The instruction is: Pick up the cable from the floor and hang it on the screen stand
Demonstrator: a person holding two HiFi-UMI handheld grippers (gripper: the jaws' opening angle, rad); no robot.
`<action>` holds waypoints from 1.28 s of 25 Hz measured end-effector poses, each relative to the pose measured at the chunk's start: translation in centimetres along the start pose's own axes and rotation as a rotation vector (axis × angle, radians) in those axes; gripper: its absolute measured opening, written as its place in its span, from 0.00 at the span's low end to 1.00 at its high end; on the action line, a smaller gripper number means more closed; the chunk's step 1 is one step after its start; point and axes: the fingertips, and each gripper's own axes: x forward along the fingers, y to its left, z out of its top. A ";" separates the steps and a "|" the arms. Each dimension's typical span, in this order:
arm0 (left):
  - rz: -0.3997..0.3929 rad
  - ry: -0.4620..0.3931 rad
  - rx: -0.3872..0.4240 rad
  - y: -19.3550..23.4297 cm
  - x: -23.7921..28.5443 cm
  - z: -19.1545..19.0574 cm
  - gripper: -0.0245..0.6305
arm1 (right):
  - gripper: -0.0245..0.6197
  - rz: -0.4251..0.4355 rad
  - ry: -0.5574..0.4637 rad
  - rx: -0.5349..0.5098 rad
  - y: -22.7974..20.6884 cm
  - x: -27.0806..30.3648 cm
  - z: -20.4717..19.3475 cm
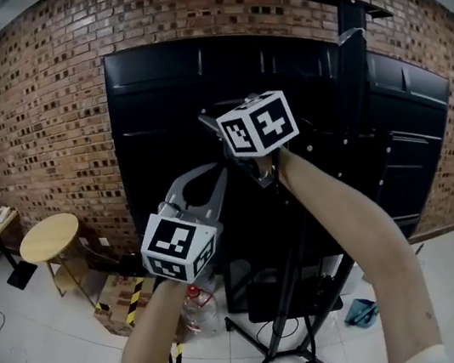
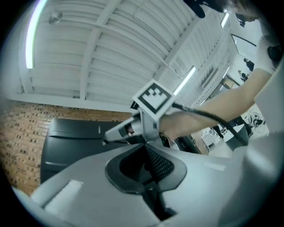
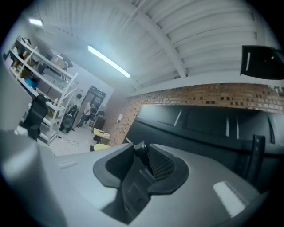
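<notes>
Now, far left in the head view: a rough brick wall (image 1: 53, 87) and a round pale wooden stool (image 1: 49, 237) on the glossy white floor. Moving right, the left gripper (image 1: 218, 173) is up in front of the broad black screen (image 1: 161, 114), forearm rising from below, grey shell pointing upward, marker cube under it. Its own view shows the ridged dark fingers (image 2: 159, 165) pressed together with nothing visible between them.

Next, the right gripper (image 1: 214, 116) sits higher, just beside the upright black screen stand (image 1: 349, 68). Its bare forearm (image 1: 356, 232) reaches in from the lower right corner, fingers aimed left across the screen's back. The right gripper view shows these fingers (image 3: 162, 165) clamped on a rounded black piece, the cable (image 3: 141, 150).

The head view barely shows that cable. The left gripper view does: a thin black line leaves the right gripper and trails over the raised arm, well off the floor, under a white ribbed ceiling.
</notes>
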 end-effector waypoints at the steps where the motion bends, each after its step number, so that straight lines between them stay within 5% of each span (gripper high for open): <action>1: 0.014 -0.005 -0.006 0.3 -1.4 -0.1 0.07 | 0.20 -0.024 -0.002 -0.030 0.6 0.1 -2.0; 8: 0.020 0.052 -0.027 0.3 -4.2 -2.2 0.07 | 0.21 -0.164 -0.091 -0.120 2.9 -0.9 -12.6; 13: -0.006 0.072 -0.043 -1.6 -4.8 -3.3 0.07 | 0.21 -0.218 -0.158 -0.025 3.7 -4.3 -15.6; 15: -0.016 0.077 -0.063 -2.5 -4.8 -4.0 0.07 | 0.08 -0.225 -0.218 0.060 4.2 -6.1 -16.7; 20: -0.041 0.088 -0.143 -6.3 -4.6 -6.4 0.07 | 0.04 -0.230 -0.350 0.215 5.8 -13.6 -19.1; 25: -0.054 0.072 -0.257 -10.9 -5.9 -8.8 0.07 | 0.04 -0.177 -0.330 0.214 10.8 -21.3 -21.9; 32: -0.121 0.076 -0.317 -18.0 -7.4 -9.9 0.07 | 0.04 -0.179 -0.230 0.275 14.5 -26.3 -25.9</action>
